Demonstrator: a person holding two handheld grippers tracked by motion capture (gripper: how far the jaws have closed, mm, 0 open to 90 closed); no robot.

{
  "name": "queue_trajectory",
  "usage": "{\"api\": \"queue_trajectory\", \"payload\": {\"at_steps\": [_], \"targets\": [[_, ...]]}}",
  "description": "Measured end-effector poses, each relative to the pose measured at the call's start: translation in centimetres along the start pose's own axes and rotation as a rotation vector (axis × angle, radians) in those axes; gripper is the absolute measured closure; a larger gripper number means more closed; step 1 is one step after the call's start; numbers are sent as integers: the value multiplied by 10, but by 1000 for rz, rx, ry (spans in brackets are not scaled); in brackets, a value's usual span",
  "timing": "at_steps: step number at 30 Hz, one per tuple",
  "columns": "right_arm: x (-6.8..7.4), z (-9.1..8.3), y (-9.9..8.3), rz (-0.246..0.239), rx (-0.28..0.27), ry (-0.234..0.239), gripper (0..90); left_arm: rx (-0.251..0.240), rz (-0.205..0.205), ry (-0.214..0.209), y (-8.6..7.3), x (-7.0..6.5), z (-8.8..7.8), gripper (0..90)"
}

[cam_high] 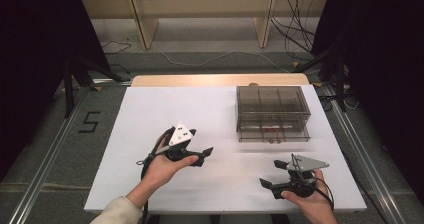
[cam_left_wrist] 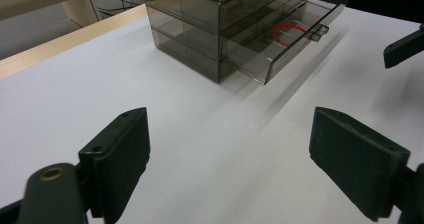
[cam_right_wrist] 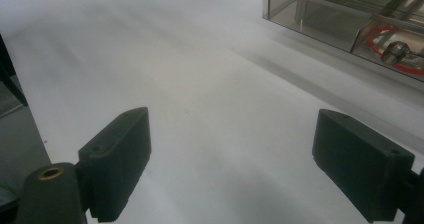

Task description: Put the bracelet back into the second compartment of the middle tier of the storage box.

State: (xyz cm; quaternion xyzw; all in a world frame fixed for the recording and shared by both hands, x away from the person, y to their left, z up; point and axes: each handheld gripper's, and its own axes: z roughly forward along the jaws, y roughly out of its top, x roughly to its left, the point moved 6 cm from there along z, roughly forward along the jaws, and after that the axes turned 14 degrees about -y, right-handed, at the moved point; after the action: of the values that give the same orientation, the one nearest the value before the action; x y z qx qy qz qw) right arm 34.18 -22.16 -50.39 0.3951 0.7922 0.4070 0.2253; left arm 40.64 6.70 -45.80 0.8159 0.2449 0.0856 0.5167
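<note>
A smoky clear drawer unit (cam_high: 272, 113) stands on the right back part of the white table (cam_high: 150, 114). Its lower drawer (cam_left_wrist: 300, 39) is pulled partly out, and a red ring (cam_left_wrist: 289, 34) lies inside it. That red ring (cam_right_wrist: 380, 36) sits behind the drawer's small metal knob (cam_right_wrist: 395, 51) in the right gripper view. My left gripper (cam_high: 200, 143) hovers mid-table, open, pointing at the unit, with nothing between its fingers. My right gripper (cam_high: 272, 173) is held near the front right edge, open and empty, aimed leftward across the table in front of the drawer.
Bare white surface lies between both grippers and the drawer unit. One jaw tip of the right gripper (cam_left_wrist: 405, 46) shows at the far right of the left gripper view. Beyond the table are a wooden frame (cam_high: 145, 24), floor cables (cam_high: 295, 34) and dark stands.
</note>
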Motion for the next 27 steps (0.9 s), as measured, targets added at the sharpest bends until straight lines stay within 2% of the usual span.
{"api": "queue_trajectory", "payload": {"at_steps": [5, 11, 15, 27], "targets": [[0, 1, 0, 2, -1, 3, 165, -17, -7, 10, -10, 2, -11, 164], [-1, 1, 0, 0, 2, 2, 165, -9, -19, 26, -30, 5, -24, 163], [0, 1, 0, 4, 3, 0, 165, -10, -34, 43, -39, 8, -34, 164], [-1, 1, -1, -5, 3, 2, 165, -8, -42, 101, -73, 9, -61, 168]]}}
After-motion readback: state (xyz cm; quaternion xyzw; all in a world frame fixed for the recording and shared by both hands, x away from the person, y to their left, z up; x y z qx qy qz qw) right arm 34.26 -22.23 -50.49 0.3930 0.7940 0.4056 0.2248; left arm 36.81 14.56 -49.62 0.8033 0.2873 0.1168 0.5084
